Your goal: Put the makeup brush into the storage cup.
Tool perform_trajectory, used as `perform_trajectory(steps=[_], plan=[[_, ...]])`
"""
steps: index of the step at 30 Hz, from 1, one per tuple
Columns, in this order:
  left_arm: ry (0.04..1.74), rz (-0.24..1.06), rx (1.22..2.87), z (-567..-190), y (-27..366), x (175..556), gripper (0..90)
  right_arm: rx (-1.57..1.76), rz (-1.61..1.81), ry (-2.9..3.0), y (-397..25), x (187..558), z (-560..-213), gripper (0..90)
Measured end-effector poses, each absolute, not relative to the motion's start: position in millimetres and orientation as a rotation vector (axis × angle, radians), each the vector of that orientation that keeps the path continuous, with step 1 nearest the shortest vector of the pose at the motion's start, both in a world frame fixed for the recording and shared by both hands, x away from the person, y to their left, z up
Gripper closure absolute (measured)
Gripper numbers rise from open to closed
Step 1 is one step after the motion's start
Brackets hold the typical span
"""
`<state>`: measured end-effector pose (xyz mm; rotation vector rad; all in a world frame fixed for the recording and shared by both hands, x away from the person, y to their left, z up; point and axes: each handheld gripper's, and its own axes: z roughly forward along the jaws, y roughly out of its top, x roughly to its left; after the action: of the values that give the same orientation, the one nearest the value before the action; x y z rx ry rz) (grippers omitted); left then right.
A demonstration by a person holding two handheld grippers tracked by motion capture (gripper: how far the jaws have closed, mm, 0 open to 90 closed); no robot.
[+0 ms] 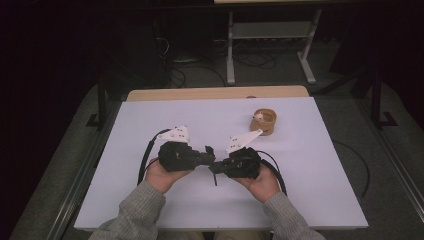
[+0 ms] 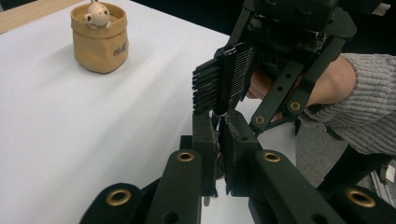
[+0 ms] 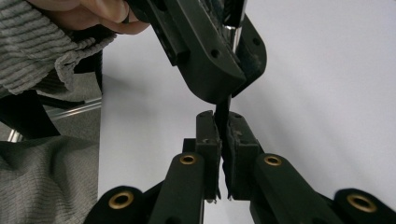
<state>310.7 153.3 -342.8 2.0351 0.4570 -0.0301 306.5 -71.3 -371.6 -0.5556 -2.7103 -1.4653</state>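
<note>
While both grippers meet nose to nose above the middle of the surface (image 1: pixel 150 120), a thin black strap (image 1: pixel 215 177) runs between them. Left gripper (image 2: pixel 220 122): jaws clenched on the strap's shiny end. Right gripper (image 3: pixel 223 123): jaws clenched on the dark strap. In the high view the strap's loose end hangs just below the grippers, over the surface. Tan pouch (image 1: pixel 263 121) with a small figure (image 1: pixel 258 116) stands well apart, far right.
</note>
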Motion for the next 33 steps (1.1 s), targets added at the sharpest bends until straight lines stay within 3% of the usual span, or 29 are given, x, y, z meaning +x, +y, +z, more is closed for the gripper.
perform_trajectory(steps=[13, 33], plan=[[0.481, 0.032, 2.069, -341, 166, 307, 66.4, -0.623, -1.443, -2.714, -88, 314, -370, 84.8], [0.592, 0.098, 2.107, -363, 206, 291, 59.7, -0.764, -1.451, -2.717, -127, 335, -357, 84.8]])
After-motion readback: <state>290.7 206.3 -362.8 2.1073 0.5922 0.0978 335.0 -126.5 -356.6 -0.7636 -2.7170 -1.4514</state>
